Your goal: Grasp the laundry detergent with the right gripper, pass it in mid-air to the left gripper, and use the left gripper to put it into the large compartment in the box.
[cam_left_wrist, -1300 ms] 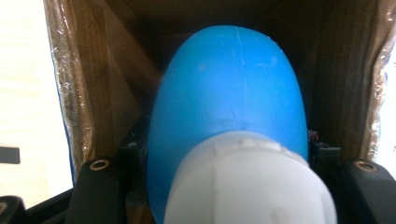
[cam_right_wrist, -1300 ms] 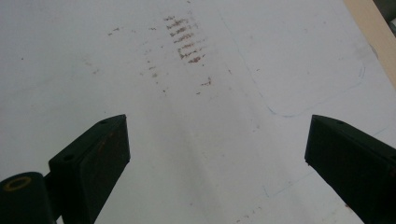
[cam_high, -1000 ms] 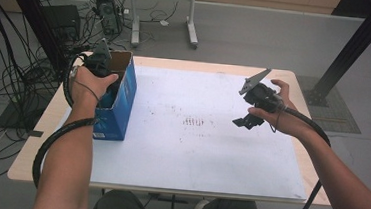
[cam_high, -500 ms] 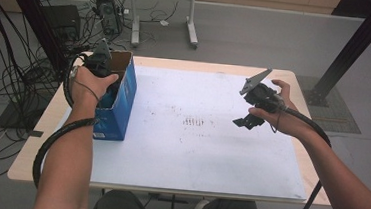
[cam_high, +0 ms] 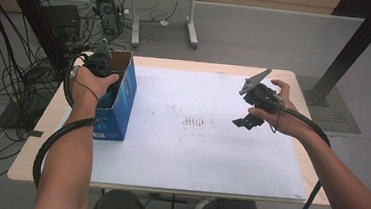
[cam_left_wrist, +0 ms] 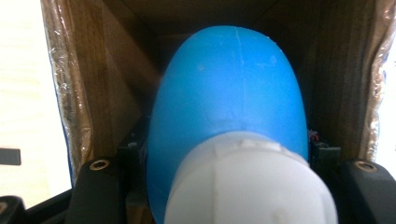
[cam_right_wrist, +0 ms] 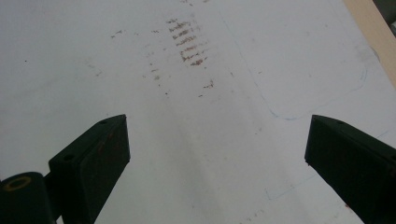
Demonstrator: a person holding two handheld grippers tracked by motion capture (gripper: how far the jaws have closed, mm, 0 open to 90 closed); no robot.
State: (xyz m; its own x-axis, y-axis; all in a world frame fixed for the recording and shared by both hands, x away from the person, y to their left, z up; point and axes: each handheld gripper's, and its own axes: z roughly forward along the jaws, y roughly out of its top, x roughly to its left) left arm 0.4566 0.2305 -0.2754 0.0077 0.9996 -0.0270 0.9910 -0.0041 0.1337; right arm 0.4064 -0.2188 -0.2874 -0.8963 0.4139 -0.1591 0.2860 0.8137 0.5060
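A blue bottle [cam_left_wrist: 229,93] with a white cap [cam_left_wrist: 252,182] sits between the black jaws in the left gripper view, inside a cardboard box [cam_left_wrist: 116,70]. In the high view this box [cam_high: 120,107] is blue outside and open on top, standing at the table's left. My left gripper [cam_high: 109,84] reaches down into it and is shut on the bottle; its tips are hidden by the box wall. My right gripper [cam_high: 244,123] hangs open above the right part of the white mat [cam_high: 194,155], nothing between its jaws [cam_right_wrist: 217,140].
The white mat covers most of the wooden table [cam_high: 35,138]. A patch of brown smudges [cam_high: 195,121] marks its middle, also seen below the right gripper as smudges [cam_right_wrist: 187,42]. Cables and a desk frame [cam_high: 192,30] lie on the floor beyond.
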